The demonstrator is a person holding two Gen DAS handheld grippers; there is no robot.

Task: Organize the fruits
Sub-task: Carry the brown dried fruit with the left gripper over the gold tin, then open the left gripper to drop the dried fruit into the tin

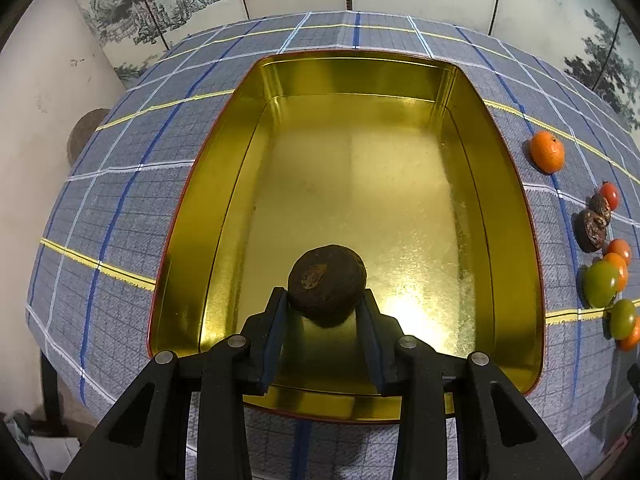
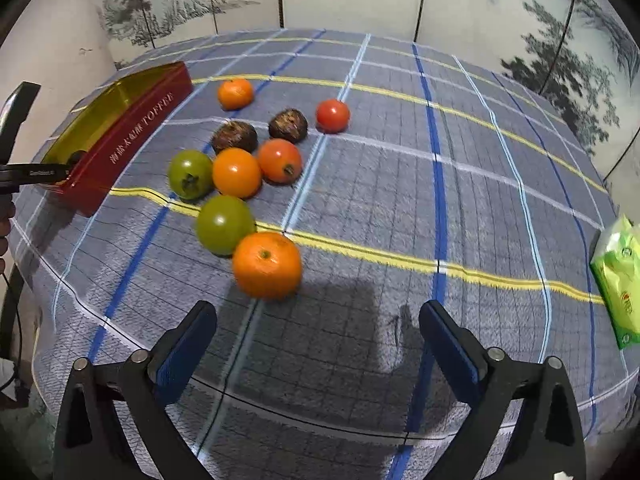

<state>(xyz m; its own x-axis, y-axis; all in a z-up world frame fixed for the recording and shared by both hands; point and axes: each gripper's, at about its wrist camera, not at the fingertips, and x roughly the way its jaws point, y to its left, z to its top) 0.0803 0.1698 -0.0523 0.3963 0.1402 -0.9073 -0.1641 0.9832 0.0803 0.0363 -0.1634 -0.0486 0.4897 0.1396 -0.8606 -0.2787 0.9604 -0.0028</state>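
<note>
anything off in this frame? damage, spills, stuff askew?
No spills or damage. Only oddity: a green packet at the table's right edge, not a fruit. Left gripper holds a dark brown fruit over the empty gold tin.

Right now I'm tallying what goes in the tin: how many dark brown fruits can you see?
3. One dark brown fruit is clamped in the left gripper over the gold tin. Two more sit on the tablecloth, behind the orange cluster. None appears hidden.
</note>
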